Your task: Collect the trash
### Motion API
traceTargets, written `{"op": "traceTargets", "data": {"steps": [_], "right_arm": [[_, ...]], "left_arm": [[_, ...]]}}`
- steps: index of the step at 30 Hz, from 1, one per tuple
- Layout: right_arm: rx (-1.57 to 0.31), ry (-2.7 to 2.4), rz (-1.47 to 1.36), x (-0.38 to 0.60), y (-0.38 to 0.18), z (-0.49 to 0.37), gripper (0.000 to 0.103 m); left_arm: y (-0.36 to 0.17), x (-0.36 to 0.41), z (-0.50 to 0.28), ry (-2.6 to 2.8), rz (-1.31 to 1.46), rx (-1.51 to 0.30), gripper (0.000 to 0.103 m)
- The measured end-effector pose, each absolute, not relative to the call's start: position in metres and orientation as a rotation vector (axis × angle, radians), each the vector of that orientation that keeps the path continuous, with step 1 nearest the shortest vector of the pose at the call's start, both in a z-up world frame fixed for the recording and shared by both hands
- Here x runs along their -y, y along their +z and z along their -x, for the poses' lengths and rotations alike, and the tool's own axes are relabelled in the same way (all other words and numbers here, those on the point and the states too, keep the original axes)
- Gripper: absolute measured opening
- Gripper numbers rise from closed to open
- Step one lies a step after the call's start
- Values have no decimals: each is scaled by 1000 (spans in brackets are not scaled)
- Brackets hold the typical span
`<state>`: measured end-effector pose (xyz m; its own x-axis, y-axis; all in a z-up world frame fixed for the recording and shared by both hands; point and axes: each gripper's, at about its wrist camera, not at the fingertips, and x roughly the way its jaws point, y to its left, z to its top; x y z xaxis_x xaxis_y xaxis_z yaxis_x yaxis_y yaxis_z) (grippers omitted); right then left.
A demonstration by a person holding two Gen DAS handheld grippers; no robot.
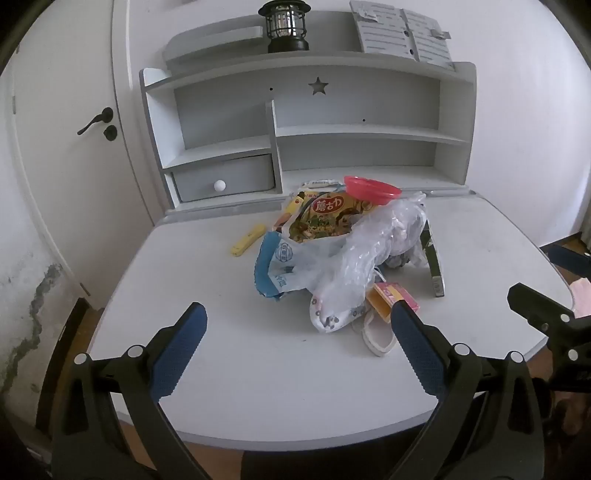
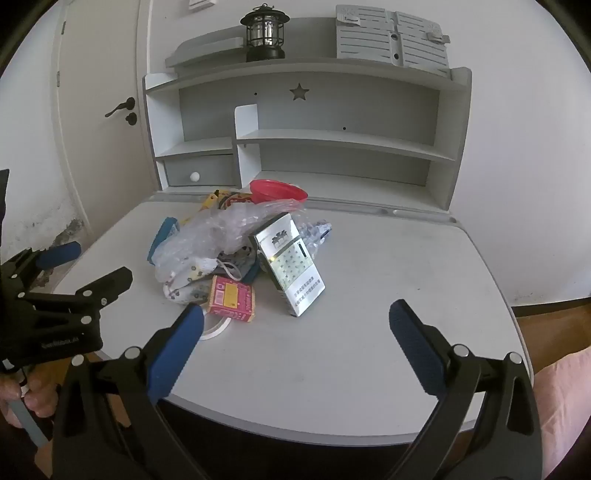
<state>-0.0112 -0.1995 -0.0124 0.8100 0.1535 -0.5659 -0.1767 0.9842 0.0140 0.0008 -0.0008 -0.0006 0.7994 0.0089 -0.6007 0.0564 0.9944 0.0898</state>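
Both claws, left claw & right claw, hang spread wide w/ nothing between, so bring them in low from either side of the trash pile mid-table, scooping the pink box and probably a mask underneath.

White desk with grey shelf unit behind, small drawer with round knob. Black lantern on top shelf. White door at left, black handle. Stained, peeling wall low at left. Soft daylight.
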Motion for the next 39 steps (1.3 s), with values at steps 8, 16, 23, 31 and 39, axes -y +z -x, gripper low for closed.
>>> {"op": "traceTargets", "data": {"steps": [8, 16, 23, 31, 39], "right_arm": [[-597, 179, 40, 199, -11, 12, 97], [-598, 183, 40, 199, -10, 13, 97], [-597, 182, 48, 196, -11, 12, 97], [-598, 184, 50, 196, -10, 13, 97], [-598, 184, 51, 196, -11, 12, 97]], "left_arm": [[4, -3, 0, -35, -97, -644, 97], [0, -2, -1, -33, -91, -649, 97], [-5, 1, -2, -35, -90, -655, 97], [-5, 1, -3, -35, -88, -658, 97], [-5, 1, -4, -41, -87, -664, 97]]}}
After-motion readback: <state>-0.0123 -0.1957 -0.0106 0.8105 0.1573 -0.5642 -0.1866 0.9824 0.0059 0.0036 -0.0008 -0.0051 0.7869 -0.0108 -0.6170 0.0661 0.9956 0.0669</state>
